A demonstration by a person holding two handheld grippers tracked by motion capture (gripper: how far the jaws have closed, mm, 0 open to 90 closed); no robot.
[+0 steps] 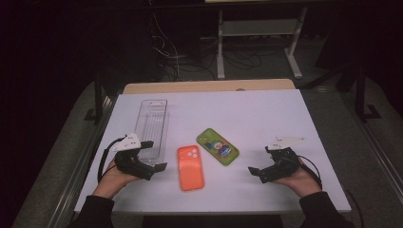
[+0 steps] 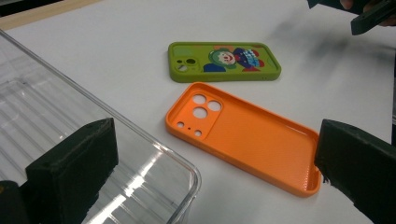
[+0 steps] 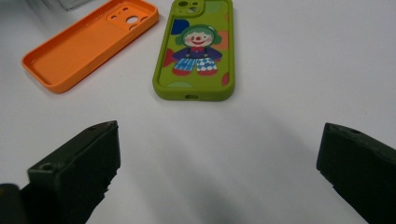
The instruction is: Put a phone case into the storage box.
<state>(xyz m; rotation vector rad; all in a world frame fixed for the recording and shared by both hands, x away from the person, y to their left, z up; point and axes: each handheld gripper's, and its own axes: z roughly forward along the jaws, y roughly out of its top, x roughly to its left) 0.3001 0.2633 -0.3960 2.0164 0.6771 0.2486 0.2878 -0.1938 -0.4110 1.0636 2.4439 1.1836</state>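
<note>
With both hand-held grippers [image 1: 159,167] [image 1: 252,170] apart and empty, we approach the orange case [image 1: 190,167] at 3 o'clock, clamping its long rims squarely.

A white rectangular table [image 1: 266,114] fills the middle. Beyond its far edge stand 2 white metal frame legs [image 1: 221,57] among tangled dark cables [image 1: 176,52].

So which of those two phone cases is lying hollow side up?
The orange case: its open inside faces up. The green case shows its cartoon clown back instead.
</note>
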